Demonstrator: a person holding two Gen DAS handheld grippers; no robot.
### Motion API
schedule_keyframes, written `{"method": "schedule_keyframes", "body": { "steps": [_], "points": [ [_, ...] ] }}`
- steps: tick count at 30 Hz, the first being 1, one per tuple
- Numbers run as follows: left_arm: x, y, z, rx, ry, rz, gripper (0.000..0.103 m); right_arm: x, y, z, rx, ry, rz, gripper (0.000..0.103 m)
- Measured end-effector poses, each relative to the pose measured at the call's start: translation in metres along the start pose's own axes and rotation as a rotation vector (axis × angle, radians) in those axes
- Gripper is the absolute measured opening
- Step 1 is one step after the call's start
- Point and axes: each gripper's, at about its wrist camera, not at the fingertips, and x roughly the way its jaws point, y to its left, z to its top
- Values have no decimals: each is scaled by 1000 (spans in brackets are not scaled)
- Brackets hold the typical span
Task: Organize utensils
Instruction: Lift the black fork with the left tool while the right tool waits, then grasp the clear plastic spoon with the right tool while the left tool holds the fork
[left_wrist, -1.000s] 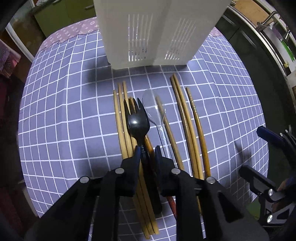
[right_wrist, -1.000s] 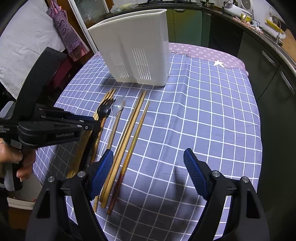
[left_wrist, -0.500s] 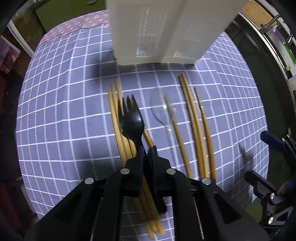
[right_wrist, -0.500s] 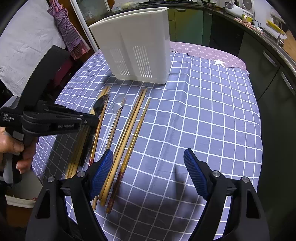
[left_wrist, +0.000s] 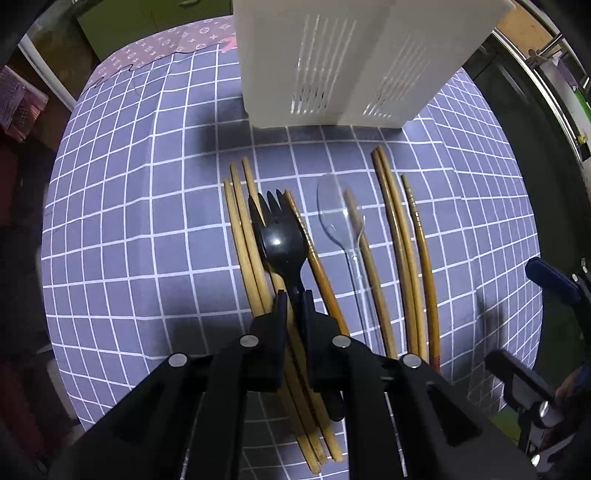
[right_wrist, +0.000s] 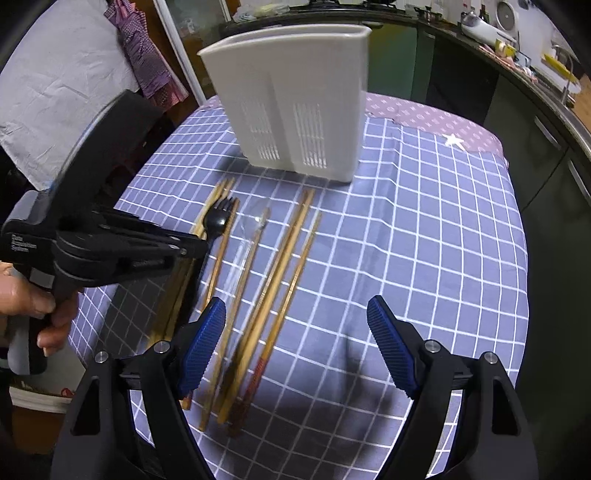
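Glossy black plastic fork, wooden chopsticks, matt checked cloth.

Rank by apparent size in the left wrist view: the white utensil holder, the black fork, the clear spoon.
1. White utensil holder, largest by far.
2. Black fork, though it sits nearer the camera in the left gripper.
3. Clear spoon; its faint handle makes this order uncertain.

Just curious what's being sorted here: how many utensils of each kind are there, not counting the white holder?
chopsticks: 8
fork (black): 1
spoon (clear): 1
Total: 10
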Motion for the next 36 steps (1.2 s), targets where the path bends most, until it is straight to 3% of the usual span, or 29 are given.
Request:
{"method": "schedule_keyframes", "body": {
  "steps": [9,22,27,30,36],
  "points": [
    [16,-30,12,19,12,21,8,-1,-16,-6,32,7,-8,78],
    [25,-28,26,-16,40,56,14,-1,-22,-12,38,9,1,78],
    [35,-44,29,9,11,113,13,0,-23,-13,45,11,-5,78],
    [36,-44,29,-12,-10,82,9,-3,-23,-13,44,8,-12,78],
    [10,-34,18,2,-127,17,8,-3,-28,-7,63,32,-30,75]
  ]
}}
